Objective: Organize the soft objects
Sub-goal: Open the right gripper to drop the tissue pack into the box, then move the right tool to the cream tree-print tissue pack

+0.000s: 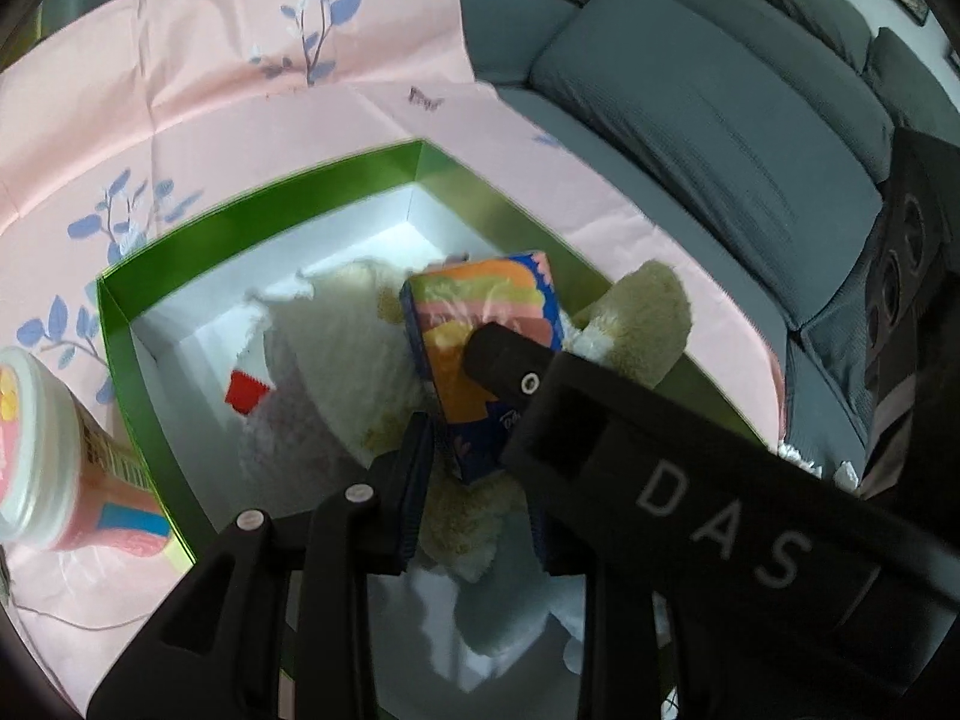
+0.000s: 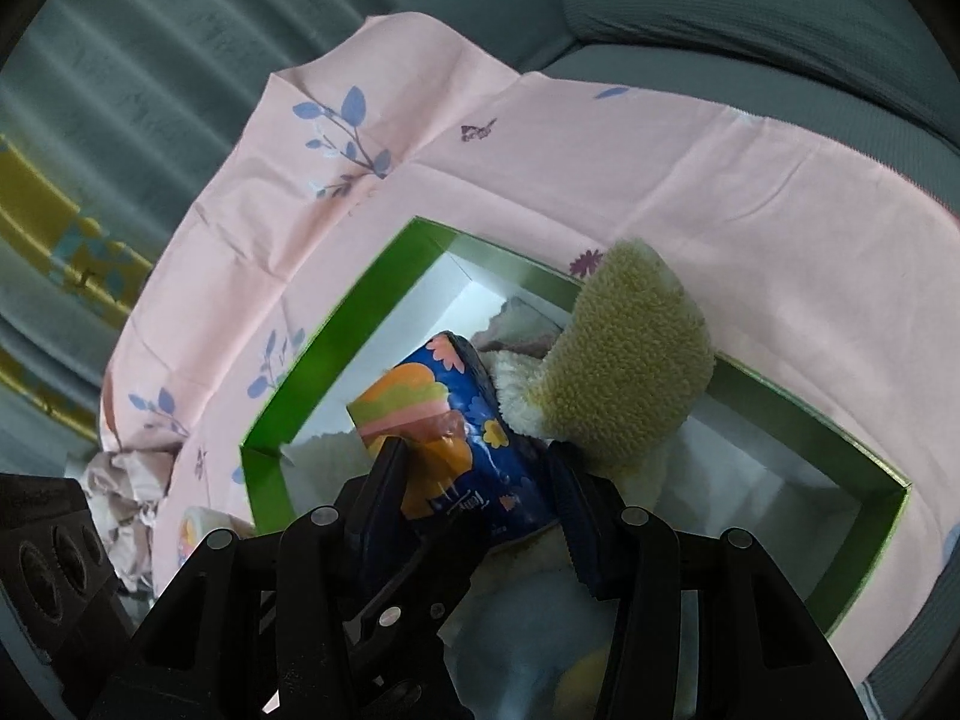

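Note:
A blue tissue pack (image 1: 480,324) with orange, pink and green stripes hangs tilted over a white plush toy (image 1: 336,360) that lies in a green box (image 1: 270,192) with a white inside. My left gripper (image 1: 474,468) is shut on the pack's lower end. The right gripper (image 2: 477,450) is shut on the same tissue pack (image 2: 456,414) across its width; in the left wrist view one of its fingers (image 1: 498,354) lies on the pack's face. The toy's yellowish limb (image 2: 630,360) sticks up over the box rim (image 2: 360,312).
The box sits on a pink floral cloth (image 1: 240,90) spread over a grey sofa (image 1: 720,120). A pink cup with a white lid (image 1: 36,450) stands left of the box. A black device with round holes (image 1: 900,270) lies at the right. Crumpled fabric (image 2: 120,480) lies beside the cloth.

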Demonstrator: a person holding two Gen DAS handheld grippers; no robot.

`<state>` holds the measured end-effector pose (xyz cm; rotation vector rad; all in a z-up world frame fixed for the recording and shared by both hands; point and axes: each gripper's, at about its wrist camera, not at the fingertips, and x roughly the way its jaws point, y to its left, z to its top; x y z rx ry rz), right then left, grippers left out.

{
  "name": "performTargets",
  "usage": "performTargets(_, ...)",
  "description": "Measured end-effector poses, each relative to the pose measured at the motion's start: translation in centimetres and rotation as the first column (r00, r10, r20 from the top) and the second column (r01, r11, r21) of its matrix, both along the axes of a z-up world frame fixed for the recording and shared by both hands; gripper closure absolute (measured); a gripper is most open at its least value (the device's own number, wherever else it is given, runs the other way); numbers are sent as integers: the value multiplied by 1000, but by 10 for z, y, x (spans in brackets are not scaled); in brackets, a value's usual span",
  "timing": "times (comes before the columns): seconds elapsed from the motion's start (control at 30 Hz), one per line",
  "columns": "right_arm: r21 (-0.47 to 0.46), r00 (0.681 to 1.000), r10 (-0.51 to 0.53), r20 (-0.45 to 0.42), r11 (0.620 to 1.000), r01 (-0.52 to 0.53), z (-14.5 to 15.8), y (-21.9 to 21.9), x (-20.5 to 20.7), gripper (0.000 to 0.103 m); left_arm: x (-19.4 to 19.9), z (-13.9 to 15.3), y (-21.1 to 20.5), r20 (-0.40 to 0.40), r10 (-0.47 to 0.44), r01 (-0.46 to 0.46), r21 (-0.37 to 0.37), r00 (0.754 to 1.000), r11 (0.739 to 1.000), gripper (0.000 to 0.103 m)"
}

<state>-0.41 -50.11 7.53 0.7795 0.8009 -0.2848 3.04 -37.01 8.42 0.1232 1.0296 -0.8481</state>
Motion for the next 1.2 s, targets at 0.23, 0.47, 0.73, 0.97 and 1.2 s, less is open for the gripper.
performTargets(0.23,-1,1000,-9,-8,1000,9,-2,-1,0,51,-1,-5,2,-26,25,-25,-10,999,1000,72)
performTargets(0.47,-62,999,9,43,998,-6,13,5,-11,39,-14,12,11,35,52,-51,-20,998,998,59)
performTargets(0.73,-162,994,-20,104,986,37,41,21,-26,23,-36,46,62,108,117,-110,-77,987,991,25)
performTargets(0.97,-210,985,48,166,978,-12,67,57,-36,14,-57,61,137,186,247,-238,-67,951,969,18)
performTargets(1.2,-243,940,234,247,954,-173,83,111,-32,7,-65,35,249,166,441,-442,-35,882,896,17)
